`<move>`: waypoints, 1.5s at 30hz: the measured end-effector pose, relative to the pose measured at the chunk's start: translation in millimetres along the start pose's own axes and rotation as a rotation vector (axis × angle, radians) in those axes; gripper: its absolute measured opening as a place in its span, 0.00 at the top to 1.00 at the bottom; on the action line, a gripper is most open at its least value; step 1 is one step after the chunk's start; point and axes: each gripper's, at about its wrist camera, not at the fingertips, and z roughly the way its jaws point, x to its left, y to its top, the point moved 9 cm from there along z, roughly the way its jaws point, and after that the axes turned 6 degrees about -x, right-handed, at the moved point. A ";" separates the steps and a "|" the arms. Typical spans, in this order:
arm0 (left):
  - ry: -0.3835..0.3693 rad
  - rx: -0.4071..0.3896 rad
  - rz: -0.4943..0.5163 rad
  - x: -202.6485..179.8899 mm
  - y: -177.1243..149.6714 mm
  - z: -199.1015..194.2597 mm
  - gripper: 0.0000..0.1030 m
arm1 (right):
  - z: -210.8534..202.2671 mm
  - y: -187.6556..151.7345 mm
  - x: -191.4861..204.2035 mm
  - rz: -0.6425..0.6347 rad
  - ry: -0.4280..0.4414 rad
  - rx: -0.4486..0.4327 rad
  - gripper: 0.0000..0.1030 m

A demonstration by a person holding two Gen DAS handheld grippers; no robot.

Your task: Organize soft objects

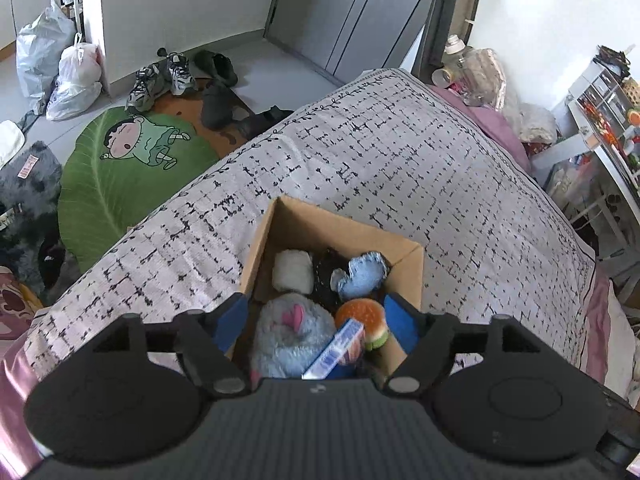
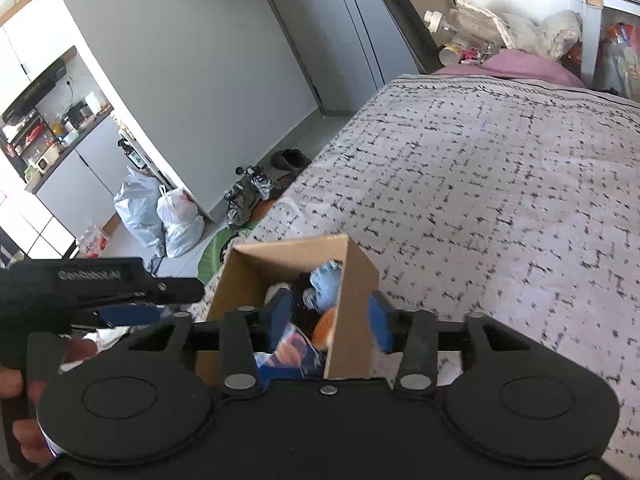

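Observation:
A brown cardboard box (image 1: 404, 276) stands on the patterned bed cover (image 1: 400, 168). In it lie a blue-grey plush with a pink heart (image 1: 292, 332), a white soft roll (image 1: 293, 271), a light blue denim toy (image 1: 360, 276), a burger toy (image 1: 362, 318), a dark fuzzy item (image 1: 326, 276) and a blue-white packet (image 1: 334, 354). My left gripper (image 1: 318, 322) is open, its blue pads over the box's near opening. In the right wrist view the box (image 2: 356, 300) shows again; my right gripper (image 2: 330, 318) is open and straddles its right wall. The left gripper's body (image 2: 80, 284) shows at the left.
Beside the bed lie a green leaf-shaped rug with a cartoon figure (image 1: 132, 168), shoes (image 1: 164, 80) and slippers (image 1: 216, 66). White plastic bags (image 1: 60, 68) stand by the wall. Bottles and clutter (image 1: 468, 68) sit at the bed's head, a cluttered shelf (image 1: 608, 120) to the right.

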 end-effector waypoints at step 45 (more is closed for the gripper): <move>-0.045 -0.159 0.230 -45.1 -86.2 -154.0 0.01 | -173.5 -28.0 -23.4 -0.065 -0.244 -0.095 0.00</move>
